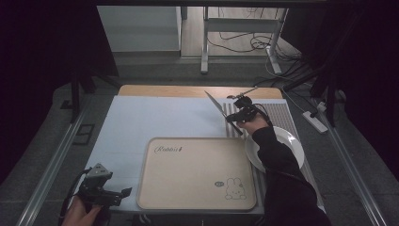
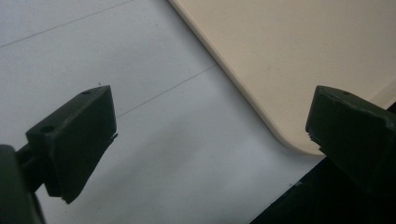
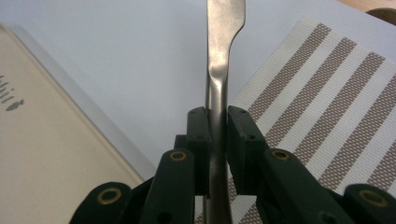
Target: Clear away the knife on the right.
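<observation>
Over on the far right of the worktop (image 1: 141,113), right tool (image 1: 236,117) pinching a slim silver metal knife (image 1: 215,104) by the handle, black pads pressed flat against both sides of it. Blade smooth and shiny, sticking up and away toward the far left, held off the surface. Up close in the right gripper view, same knife (image 3: 219,70) rising between the pads, handle narrow at the grip and widening out flatter further up. Under it, a woven placemat with brown and off-white stripes (image 3: 327,102), mesh-like texture, pretty coarse looking. Same mat (image 1: 277,115) lying along the right side in the high view, with a round white plate (image 1: 291,141) sitting on it, partly hidden by a dark sleeve.

Middle of the worktop: big beige tray, squarish with rounded corners (image 1: 197,172), matte finish, small script print top left and a little rabbit drawing bottom right. Pale smooth sheet covering the worktop underneath.

Near left corner: left tool (image 1: 126,192) spread wide, nothing between the chunky black pads, hovering over the pale sheet just beside the tray's rounded corner (image 2: 280,93).
</observation>
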The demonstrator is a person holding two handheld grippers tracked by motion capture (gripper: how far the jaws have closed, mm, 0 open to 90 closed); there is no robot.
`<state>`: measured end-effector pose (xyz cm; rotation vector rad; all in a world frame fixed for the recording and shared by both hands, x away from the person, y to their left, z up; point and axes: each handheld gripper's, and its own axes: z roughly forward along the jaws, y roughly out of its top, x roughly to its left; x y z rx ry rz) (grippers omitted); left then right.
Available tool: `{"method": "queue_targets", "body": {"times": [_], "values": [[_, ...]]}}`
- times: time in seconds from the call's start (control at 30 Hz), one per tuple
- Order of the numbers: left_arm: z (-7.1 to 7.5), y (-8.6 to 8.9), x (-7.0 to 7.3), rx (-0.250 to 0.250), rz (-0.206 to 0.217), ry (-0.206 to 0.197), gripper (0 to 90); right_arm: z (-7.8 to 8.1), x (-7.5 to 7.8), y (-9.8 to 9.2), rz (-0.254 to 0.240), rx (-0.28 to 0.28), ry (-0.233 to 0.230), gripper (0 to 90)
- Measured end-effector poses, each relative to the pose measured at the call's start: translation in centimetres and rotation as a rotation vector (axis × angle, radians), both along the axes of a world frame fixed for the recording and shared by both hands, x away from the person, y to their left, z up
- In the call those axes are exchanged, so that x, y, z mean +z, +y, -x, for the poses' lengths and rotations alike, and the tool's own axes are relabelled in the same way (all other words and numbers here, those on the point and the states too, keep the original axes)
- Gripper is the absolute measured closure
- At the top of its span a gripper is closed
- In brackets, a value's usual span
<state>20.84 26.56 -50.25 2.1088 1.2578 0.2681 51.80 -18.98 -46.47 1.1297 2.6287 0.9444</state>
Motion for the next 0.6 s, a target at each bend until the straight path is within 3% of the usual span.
{"method": "queue_targets", "body": {"times": [0.6], "values": [[0.0, -0.1, 0.0, 0.001, -0.004, 0.000, 2.8, 4.4, 0.5, 1.3, 0.007, 0.062, -0.020, 80.7]]}}
